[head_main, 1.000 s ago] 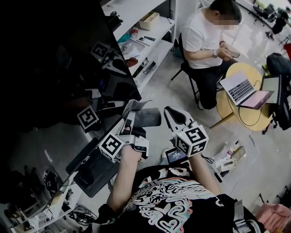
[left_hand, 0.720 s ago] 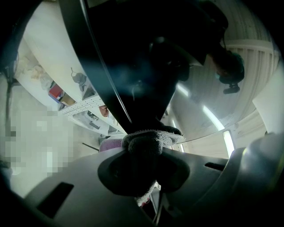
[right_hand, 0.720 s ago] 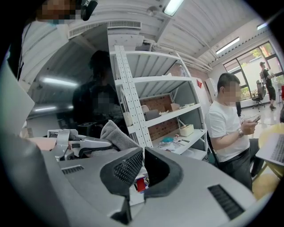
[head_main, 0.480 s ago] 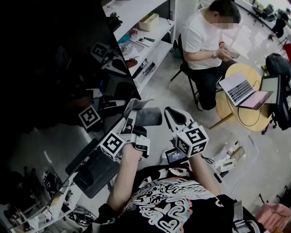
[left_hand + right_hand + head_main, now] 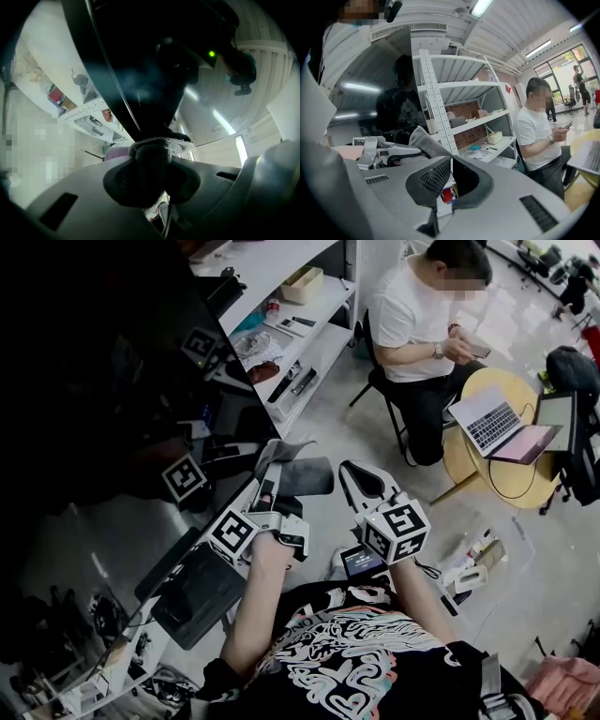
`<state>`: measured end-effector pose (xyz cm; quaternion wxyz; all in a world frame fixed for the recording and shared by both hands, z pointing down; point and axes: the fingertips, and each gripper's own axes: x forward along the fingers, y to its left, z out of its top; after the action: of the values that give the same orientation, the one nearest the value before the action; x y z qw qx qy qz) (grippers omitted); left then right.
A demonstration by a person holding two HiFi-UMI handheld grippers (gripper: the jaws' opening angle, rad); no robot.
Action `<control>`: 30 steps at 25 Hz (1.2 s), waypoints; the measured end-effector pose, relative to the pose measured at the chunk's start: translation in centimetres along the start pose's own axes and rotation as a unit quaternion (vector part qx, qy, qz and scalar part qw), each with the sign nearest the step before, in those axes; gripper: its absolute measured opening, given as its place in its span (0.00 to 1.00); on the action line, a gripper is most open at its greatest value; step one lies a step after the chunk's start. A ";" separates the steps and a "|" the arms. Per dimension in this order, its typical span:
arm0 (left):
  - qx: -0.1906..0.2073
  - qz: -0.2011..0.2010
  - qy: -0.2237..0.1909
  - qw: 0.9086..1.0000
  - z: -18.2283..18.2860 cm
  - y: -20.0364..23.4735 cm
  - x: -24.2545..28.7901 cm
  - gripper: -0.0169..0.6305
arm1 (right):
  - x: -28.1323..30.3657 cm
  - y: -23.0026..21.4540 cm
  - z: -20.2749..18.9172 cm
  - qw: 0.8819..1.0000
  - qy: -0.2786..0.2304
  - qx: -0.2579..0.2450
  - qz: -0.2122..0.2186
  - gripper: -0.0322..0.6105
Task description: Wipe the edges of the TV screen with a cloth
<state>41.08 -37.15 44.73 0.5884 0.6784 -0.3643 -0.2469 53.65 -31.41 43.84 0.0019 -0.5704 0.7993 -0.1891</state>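
The left gripper (image 5: 150, 176) has crept slightly further along the edge of the TV screen (image 5: 112, 381) over the last second. Its fingers are clenched on the grey cloth (image 5: 158, 149), which bunches just beyond the fingertips and seems to press against the dark panel's lower corner. The shift is small, so the wiping stroke looks under way with most of the edge still to cover. The right gripper (image 5: 362, 480) has barely moved. Its fingers are closed on nothing, just beside the left fingers and apart from the screen.
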 end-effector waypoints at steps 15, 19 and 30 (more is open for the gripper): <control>-0.005 -0.023 0.012 1.000 -1.2 -0.7 1.4 0.14 | -1.1 -1.0 -0.1 1.000 -0.002 0.007 -0.008 0.11; 0.003 -0.028 0.024 0.999 -1.7 -0.6 2.0 0.14 | -1.4 -1.3 -0.1 1.000 -0.002 0.006 -0.011 0.11; 0.026 -0.042 0.046 0.998 -3.0 -0.6 3.0 0.14 | -2.9 -2.1 -0.1 0.999 -0.009 0.006 -0.031 0.11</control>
<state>45.38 -37.65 44.95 0.5756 0.7191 -0.3142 -0.2300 56.58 -29.28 43.94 0.0059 -0.5968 0.7799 -0.1885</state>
